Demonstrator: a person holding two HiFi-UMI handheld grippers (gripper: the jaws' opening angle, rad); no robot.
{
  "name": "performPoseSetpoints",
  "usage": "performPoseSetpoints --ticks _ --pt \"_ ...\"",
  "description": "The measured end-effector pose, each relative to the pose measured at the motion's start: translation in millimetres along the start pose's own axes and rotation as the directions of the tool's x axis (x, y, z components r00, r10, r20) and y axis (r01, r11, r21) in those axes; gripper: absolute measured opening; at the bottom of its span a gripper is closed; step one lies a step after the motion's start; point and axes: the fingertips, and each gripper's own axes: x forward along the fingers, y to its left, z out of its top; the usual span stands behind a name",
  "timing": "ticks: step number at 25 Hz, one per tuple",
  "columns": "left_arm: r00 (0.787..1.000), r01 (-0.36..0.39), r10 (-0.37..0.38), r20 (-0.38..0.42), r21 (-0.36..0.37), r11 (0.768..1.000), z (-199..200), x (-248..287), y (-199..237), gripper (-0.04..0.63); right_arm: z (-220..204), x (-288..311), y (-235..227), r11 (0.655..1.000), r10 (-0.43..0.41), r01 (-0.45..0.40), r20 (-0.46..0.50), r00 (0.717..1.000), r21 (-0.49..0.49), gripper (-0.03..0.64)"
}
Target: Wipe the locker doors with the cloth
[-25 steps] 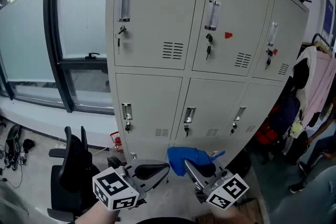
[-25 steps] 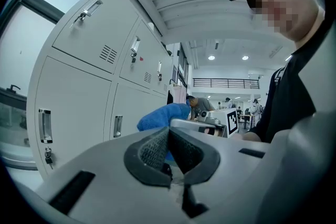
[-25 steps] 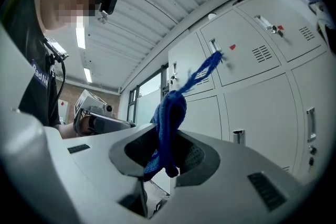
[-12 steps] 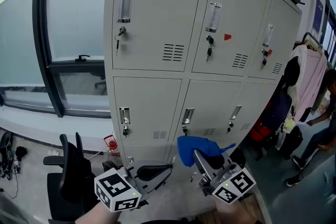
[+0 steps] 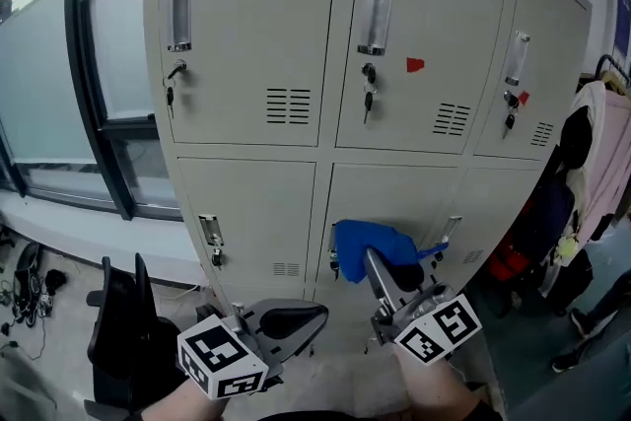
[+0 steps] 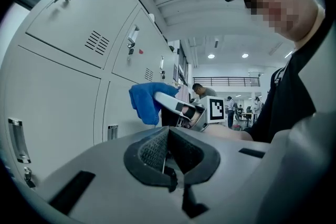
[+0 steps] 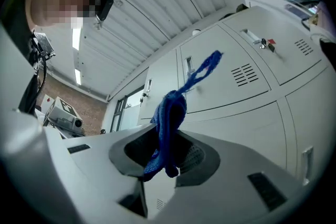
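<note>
Progress on the wiping is looking minimal, with the job at most just starting. The right gripper (image 5: 377, 263) is clamping the blue cloth (image 5: 367, 245) between its jaws, a bunch of it standing above the tips and a thin strand trailing off. It is holding the cloth up in front of the lower middle door (image 5: 394, 197) of the locker. Whether the cloth is touching that panel I cannot tell; in the left gripper view it is sitting close to the door, perhaps just short of it. The left gripper (image 5: 308, 315) is hanging low on the left, its jaws pressed together on nothing, and is taking no part. No door is showing streaks, damp patches or any other sign of cleaning, so nothing is reading as finished. By my judgement all the visible locker doors (image 5: 246, 35), three upper and three lower, are awaiting the cloth, keys (image 5: 368, 99) and vent slots (image 5: 289, 105) included.
</note>
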Motion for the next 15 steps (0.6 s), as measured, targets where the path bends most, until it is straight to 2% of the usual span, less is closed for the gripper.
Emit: performPoseSetpoints --ticks 3,7,11,15 --pt "0.998 -0.06 0.06 -0.008 0.006 0.998 4.2 23.3 7.3 0.006 1.1 14.8 -31.6 0.999 0.036 -0.036 0.017 0.999 0.017 0.092" --pt "0.991 -0.132 0.132 -0.014 -0.001 0.991 2.1 48.0 17.2 0.006 1.5 41.6 -59.2 0.997 0.075 -0.074 0.049 0.996 -0.016 0.092" --pt "0.988 -0.151 0.15 -0.034 -0.006 0.989 -2.6 59.3 24.2 0.006 -5.6 63.5 -71.5 0.996 0.085 -0.084 0.057 0.995 -0.024 0.091" --pt "0.99 -0.137 0.138 -0.033 0.005 0.99 5.2 58.8 35.3 0.006 -12.7 75.7 -75.9 0.997 0.063 -0.061 0.044 0.997 -0.05 0.091"
